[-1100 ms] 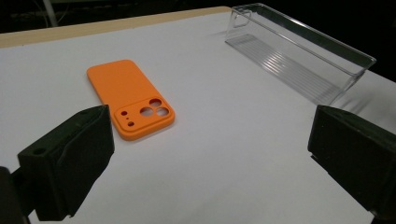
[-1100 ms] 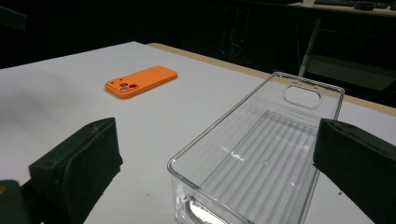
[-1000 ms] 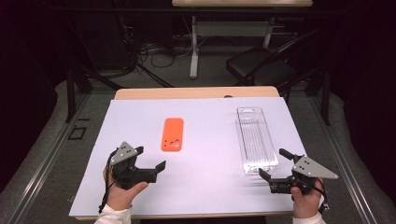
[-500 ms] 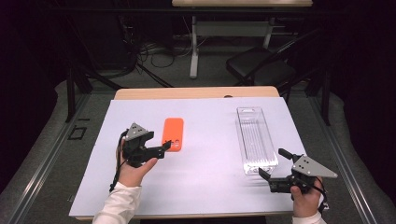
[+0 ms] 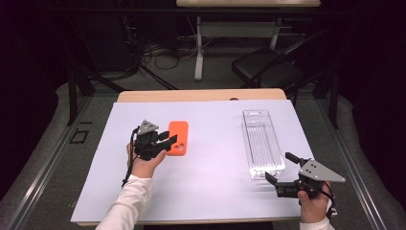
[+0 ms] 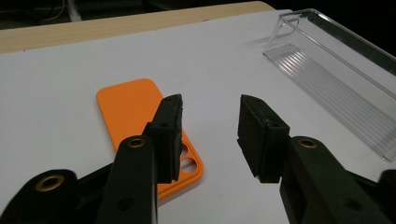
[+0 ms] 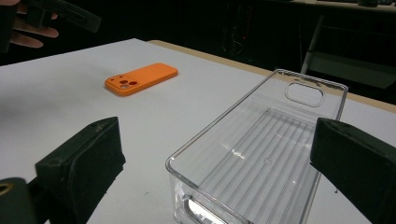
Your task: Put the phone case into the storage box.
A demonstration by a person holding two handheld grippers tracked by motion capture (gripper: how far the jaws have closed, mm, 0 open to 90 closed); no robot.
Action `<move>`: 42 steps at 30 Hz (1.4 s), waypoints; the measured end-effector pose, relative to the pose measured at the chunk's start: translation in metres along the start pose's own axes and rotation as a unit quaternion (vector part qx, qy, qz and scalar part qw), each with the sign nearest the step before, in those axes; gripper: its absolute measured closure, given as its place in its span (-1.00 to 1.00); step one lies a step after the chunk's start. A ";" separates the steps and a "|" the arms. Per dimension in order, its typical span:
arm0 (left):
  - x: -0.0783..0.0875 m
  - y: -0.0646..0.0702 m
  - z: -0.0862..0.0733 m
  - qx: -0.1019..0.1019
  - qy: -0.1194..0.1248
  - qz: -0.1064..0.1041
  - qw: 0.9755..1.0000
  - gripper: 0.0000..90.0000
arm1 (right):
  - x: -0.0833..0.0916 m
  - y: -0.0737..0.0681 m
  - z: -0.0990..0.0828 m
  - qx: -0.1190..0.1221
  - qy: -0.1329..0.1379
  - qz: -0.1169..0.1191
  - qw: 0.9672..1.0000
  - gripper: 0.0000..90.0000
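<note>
An orange phone case point(image 5: 178, 136) point(image 6: 130, 105) point(image 7: 142, 77) lies flat on the white sheet, camera holes toward me. My left gripper point(image 5: 167, 140) point(image 6: 212, 116) hovers at its near left corner. Its jaws have just been closing and stand partly apart. One jaw overlaps the case's near end, and between them I see bare sheet only. A clear plastic bin point(image 5: 262, 143) point(image 7: 261, 154) point(image 6: 336, 70) lies lengthwise at the right, empty. My right gripper point(image 5: 279, 166) point(image 7: 219, 154) rests open just short of the bin's near end, jaws wide, holding nothing.
The white sheet point(image 5: 215, 191) covers most of the table, with a strip of wood point(image 5: 201, 95) along the far edge. A black chair point(image 5: 268, 72) and desk legs stand on the floor beyond. Bare sheet lies between the case and the bin.
My left gripper has moved forward and right, from the near left of the sheet to the orange case, and its jaws have narrowed. The right gripper has stayed still.
</note>
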State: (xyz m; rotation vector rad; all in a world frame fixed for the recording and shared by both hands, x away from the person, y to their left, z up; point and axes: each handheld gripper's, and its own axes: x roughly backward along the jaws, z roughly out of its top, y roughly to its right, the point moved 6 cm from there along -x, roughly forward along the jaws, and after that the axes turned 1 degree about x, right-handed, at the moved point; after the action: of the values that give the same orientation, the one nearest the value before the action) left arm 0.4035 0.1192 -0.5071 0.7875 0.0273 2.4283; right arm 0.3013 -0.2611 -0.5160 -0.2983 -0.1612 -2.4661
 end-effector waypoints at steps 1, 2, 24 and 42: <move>-0.002 0.000 0.000 -0.001 -0.003 0.002 1.000 0.35 | 0.000 0.000 0.000 0.000 0.001 0.001 1.000 -0.95; -0.005 0.000 0.000 -0.003 0.000 0.001 1.000 0.34 | 0.000 0.000 0.000 0.000 -0.001 0.001 1.000 -0.95; -0.072 0.007 -0.020 0.010 -0.057 0.010 0.998 1.00 | -0.001 0.000 -0.002 0.000 -0.003 0.009 1.000 -0.92; -0.104 0.004 -0.043 0.010 -0.105 0.030 0.994 1.00 | -0.002 0.000 -0.003 0.003 -0.007 0.013 1.000 -0.92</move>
State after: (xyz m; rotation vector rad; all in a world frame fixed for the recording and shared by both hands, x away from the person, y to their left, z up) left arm 0.4462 0.0676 -0.5973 1.0621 -0.0533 2.3906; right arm 0.3024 -0.2601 -0.5195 -0.3140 -0.1695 -2.4384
